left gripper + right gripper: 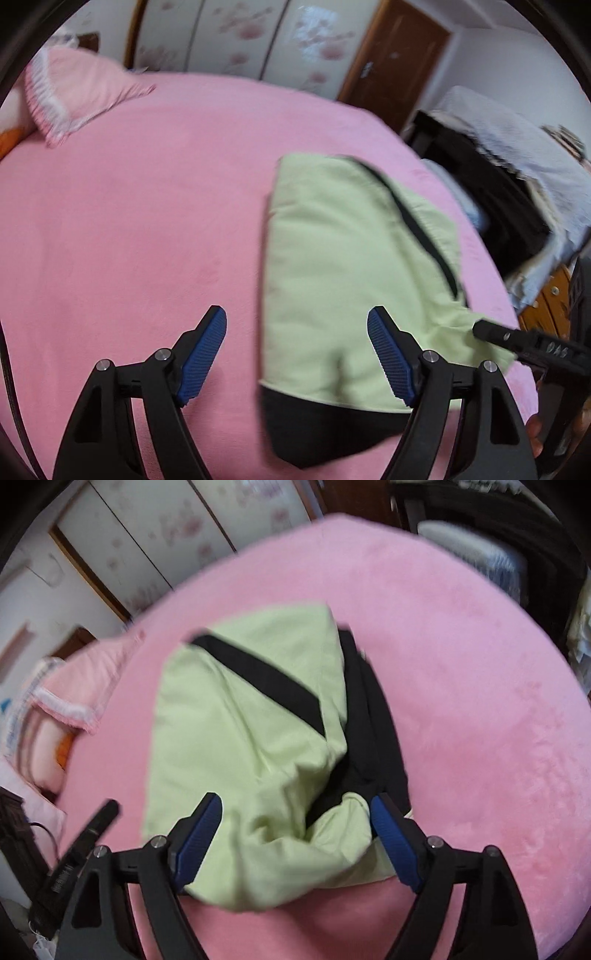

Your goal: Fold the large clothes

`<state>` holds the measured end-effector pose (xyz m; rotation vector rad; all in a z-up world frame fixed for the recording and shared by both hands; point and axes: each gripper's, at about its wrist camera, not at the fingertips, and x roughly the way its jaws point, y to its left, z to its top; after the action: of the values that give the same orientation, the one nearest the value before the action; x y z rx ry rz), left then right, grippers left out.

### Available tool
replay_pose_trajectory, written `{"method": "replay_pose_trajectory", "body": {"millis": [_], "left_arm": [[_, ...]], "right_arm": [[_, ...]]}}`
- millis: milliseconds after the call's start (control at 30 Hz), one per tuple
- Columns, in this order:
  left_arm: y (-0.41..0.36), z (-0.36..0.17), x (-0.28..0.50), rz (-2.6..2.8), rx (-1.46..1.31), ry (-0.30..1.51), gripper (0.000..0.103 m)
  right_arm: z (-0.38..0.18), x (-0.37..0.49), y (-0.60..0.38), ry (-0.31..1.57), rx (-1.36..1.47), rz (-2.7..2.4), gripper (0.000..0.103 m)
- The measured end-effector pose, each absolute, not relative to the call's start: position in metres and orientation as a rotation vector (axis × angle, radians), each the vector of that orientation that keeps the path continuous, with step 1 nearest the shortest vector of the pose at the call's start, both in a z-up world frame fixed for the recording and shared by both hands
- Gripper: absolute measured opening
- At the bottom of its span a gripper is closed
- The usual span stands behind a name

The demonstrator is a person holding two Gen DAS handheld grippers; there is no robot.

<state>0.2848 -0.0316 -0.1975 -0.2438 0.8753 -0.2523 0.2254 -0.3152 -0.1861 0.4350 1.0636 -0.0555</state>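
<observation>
Pink bedsheet [129,221], pillow [81,92] beyond green garment [240,738], both hand-held grippers wide, empty

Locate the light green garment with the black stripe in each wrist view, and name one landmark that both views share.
Left wrist view: the green garment lies right of centre on the bed, partly between the open left gripper fingers.
Right wrist view: the garment fills the centre, above the open right gripper.
Shared landmark: the pink pillow.
</observation>
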Motion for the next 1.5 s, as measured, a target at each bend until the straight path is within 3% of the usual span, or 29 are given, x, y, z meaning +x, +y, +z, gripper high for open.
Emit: {"method": "replay_pose_trajectory", "body": {"millis": [167, 200, 233, 333, 400, 500, 700, 833, 900, 1033, 1500], "left_arm": [[-0.036, -0.227, 0.302, -0.245, -0.251, 0.948, 0.078], [-0.040, -0.230, 0.308, -0.248, -0.254, 0.954, 0.078], [-0.042, -0.231, 0.310, -0.251, -0.261, 0.955, 0.078], [-0.051, -0.230, 0.311, -0.265, -0.264, 0.954, 0.078], [-0.057, -0.227, 0.309, -0.273, -0.251, 0.948, 0.078], [-0.065, -0.232, 0.303, -0.287, -0.234, 0.940, 0.078], [-0.072, -0.248, 0.286, -0.297, -0.201, 0.953, 0.080], [-0.084, -0.249, 0.278, -0.259, -0.080, 0.898, 0.085], [-0.086, -0.245, 0.276, -0.251, -0.049, 0.886, 0.085], [-0.083, -0.236, 0.269, -0.269, -0.029, 0.897, 0.085], [-0.073, -0.169, 0.285, -0.207, -0.042, 0.757, 0.085]], "right_arm": [[-0.219, 0.235, -0.327, 1.147, 0.528, -0.043, 0.082], [-0.222, 0.233, -0.332, 1.136, 0.572, -0.031, 0.065], [-0.223, 0.230, -0.336, 1.124, 0.599, -0.018, 0.031], [-0.221, 0.223, -0.339, 1.090, 0.592, 0.038, 0.018], [-0.208, 0.213, -0.335, 1.024, 0.523, 0.039, 0.017], [-0.195, 0.187, -0.337, 0.900, 0.510, 0.050, 0.016], [-0.254, 0.172, -0.348, 0.922, 0.539, -0.008, 0.015], [-0.261, 0.171, -0.345, 0.898, 0.546, -0.010, 0.017], [-0.253, 0.171, -0.342, 0.912, 0.523, -0.005, 0.021], [-0.228, 0.164, -0.351, 0.921, 0.509, -0.033, 0.043], [-0.150, 0.182, -0.313, 0.765, 0.192, -0.069, 0.043]]}}
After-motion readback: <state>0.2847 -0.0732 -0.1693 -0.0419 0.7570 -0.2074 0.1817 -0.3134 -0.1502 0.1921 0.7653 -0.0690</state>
